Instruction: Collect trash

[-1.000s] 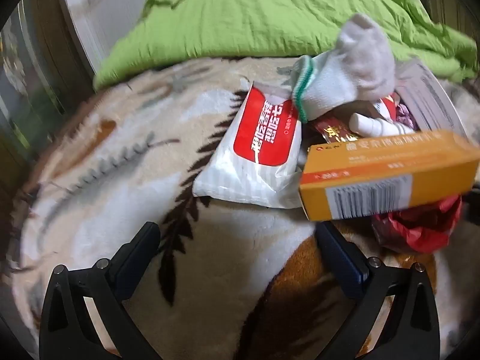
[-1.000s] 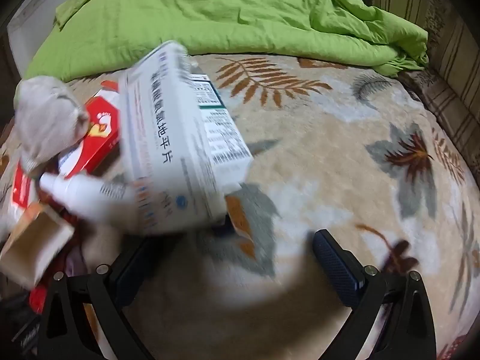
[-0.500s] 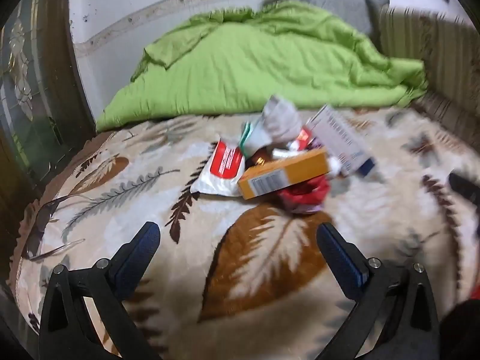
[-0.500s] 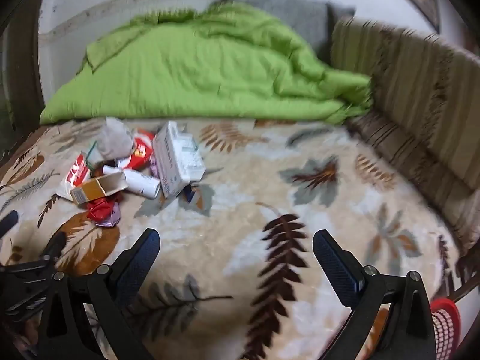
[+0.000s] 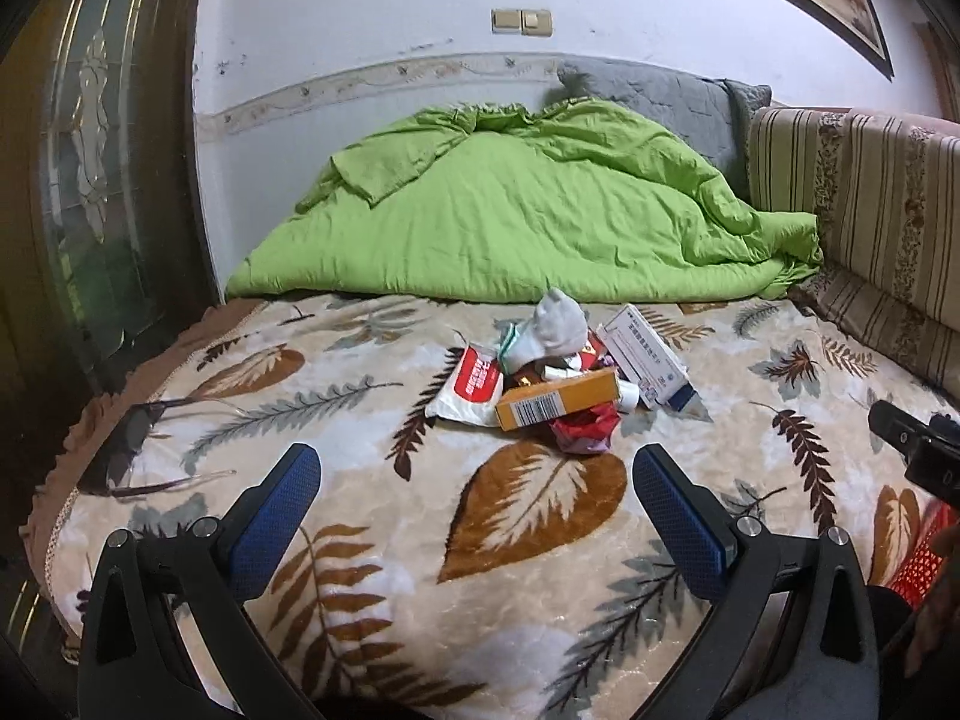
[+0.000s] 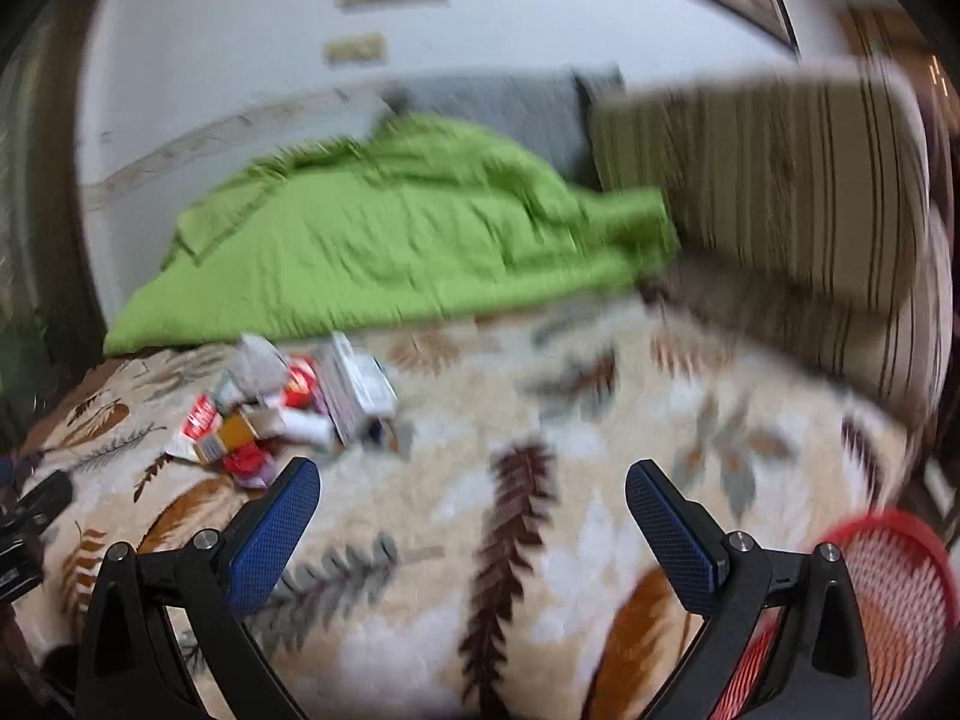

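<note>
Left wrist view: left gripper [image 5: 477, 468] and right gripper [image 6: 473, 486] both released, empty, well apart from heaped cardboard-and-wrapper trash pile [image 5: 558, 378] awaiting collection into red mesh basket [image 6: 888, 594].

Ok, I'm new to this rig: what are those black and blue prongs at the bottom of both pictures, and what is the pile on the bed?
There is no robot arm here. A person holds a hand gripper in each hand, and each carries a wide-angle camera looking forward along its two blue-padded prongs. One picture is from the left gripper, the other, blurred by motion, from the right gripper. Both have their jaws wide apart and hold nothing.

On the leaf-patterned blanket lies the trash pile: an orange box, a white box, a red-and-white packet, a crumpled red wrapper and a sock on top. A red mesh basket sits at the right gripper's lower right. A green quilt lies behind.
</note>
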Action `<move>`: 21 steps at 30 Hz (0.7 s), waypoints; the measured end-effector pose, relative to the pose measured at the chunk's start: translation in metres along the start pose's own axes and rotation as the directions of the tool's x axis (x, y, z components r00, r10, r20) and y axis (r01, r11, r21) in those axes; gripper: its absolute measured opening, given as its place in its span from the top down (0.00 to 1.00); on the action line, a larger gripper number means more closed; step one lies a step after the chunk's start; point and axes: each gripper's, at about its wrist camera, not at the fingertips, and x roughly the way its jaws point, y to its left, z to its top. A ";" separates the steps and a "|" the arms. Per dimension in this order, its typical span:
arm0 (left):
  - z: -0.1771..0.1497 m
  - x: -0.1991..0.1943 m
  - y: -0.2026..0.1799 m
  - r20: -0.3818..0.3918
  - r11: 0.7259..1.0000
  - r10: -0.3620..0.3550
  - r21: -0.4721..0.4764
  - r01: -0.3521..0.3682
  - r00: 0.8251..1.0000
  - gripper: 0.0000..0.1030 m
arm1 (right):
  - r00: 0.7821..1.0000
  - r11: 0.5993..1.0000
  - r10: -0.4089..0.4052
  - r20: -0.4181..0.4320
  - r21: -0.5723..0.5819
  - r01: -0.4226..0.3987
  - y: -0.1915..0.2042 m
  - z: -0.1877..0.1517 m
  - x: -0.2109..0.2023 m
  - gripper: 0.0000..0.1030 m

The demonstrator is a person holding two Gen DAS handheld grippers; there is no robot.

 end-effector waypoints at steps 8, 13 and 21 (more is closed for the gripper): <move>0.001 0.000 -0.003 -0.006 1.000 -0.029 0.010 0.029 1.000 0.00 | 1.000 0.999 0.015 0.010 -0.038 -0.014 0.004 -0.007 -0.009 0.00; 0.001 -0.005 -0.003 0.011 1.000 -0.028 -0.001 0.028 1.000 0.00 | 0.996 0.990 0.029 0.081 -0.138 -0.018 0.023 -0.006 -0.025 0.00; -0.006 -0.009 0.002 0.010 1.000 -0.027 -0.003 0.027 1.000 0.00 | 0.993 0.981 0.047 0.104 -0.194 -0.026 0.035 -0.009 -0.038 0.00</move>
